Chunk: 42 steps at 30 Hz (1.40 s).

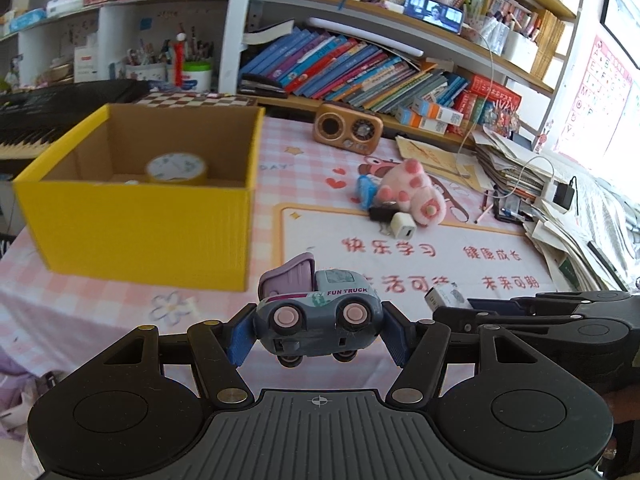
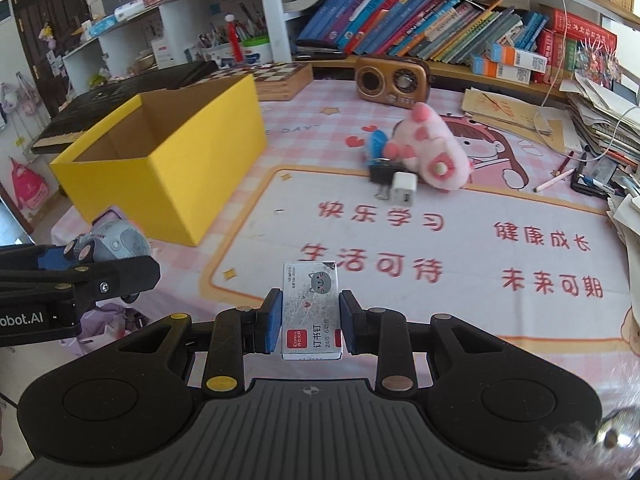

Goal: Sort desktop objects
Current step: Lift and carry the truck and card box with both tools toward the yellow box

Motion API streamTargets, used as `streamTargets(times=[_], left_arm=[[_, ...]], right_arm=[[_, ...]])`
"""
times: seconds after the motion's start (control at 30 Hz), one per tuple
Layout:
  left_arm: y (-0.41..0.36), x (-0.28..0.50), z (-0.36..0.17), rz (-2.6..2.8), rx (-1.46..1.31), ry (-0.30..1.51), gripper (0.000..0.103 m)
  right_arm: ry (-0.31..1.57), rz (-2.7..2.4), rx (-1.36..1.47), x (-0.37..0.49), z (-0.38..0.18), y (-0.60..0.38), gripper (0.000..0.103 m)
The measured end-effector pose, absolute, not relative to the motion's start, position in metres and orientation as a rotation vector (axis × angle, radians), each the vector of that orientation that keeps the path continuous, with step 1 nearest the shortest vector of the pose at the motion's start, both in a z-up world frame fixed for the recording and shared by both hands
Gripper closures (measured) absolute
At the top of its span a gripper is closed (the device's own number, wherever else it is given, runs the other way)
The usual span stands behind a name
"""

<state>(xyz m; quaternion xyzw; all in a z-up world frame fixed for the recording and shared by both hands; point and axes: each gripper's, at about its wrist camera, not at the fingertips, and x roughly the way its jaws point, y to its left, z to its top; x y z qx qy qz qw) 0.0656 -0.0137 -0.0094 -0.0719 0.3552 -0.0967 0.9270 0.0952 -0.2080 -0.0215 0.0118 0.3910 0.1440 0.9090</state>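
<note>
— Fingers of the left gripper [image 1: 319, 334]?
— Clamped on the toy truck [image 1: 320, 312], blue pads pressed against both ends, truck lifted clear of the tabletop [image 1: 120, 300].
— Look of the truck?
— Grey-blue body, lilac tipper bed raised at the back, pale pink wheel hubs, "FUN TRUCK" printed along the side. Lying on its side in the grip, wheels toward the camera.
— And the right gripper [image 2: 308, 326]?
— Closed tight on a small staple box [image 2: 311, 308], white with a grey cat face and a red label, held upright between blue pads, also off the tabletop.
— Position of both?
— Side by side near the front edge of the tabletop, left gripper just to the left of the right one, truck close to the near right corner of the yellow box [image 1: 136, 216].
— Inside the yellow box?
— Open top, brown cardboard walls, a tape roll [image 1: 176, 168] on the floor toward the back. Rest of the floor mostly hidden by the front wall.
— Free room?
— Bare patch of pink checked cloth and printed mat between the grippers and the box. Further back, a cluster: pink plush toy [image 2: 432, 152], blue object [image 2: 376, 144], black binder clip [image 2: 380, 176], white charger [image 2: 403, 194], touching or nearly so. Wooden radio [image 2: 392, 80] behind. Paper stacks [image 1: 560, 216] crowding the right edge.
</note>
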Motion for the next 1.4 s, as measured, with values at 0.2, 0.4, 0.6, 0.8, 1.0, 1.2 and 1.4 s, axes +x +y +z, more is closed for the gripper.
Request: streamTargets(times=[0.2, 0.4, 0.6, 0.8, 1.0, 1.2, 1.4], left_arm=[[0.015, 0.047, -0.009, -0.186, -0.152, 0.727, 0.039], [0.036, 0.031, -0.01, -0.18, -0.152, 0.728, 0.039], [0.055, 0.017, -0.013, -0.167, -0.159, 0.732, 0.039], [0.071, 0.004, -0.014, -0.145, -0.165, 0.729, 0.039], [0.085, -0.007, -0.014, -0.126, -0.172, 0.724, 0.039], [0.097, -0.012, -0.015, -0.115, -0.181, 0.723, 0.039], [0.1, -0.014, -0.014, -0.118, -0.18, 0.717, 0.039]], right_arm=[[0.802, 0.302, 0.026, 0.076, -0.02, -0.181, 0.075], [0.806, 0.321, 0.019, 0.061, -0.023, -0.155, 0.075], [0.809, 0.345, 0.007, 0.048, -0.024, -0.133, 0.075], [0.814, 0.369, -0.009, 0.04, -0.026, -0.113, 0.075], [0.816, 0.394, -0.024, 0.034, -0.027, -0.096, 0.075], [0.816, 0.414, -0.04, 0.029, -0.027, -0.084, 0.075], [0.81, 0.419, -0.05, 0.029, -0.025, -0.077, 0.075]])
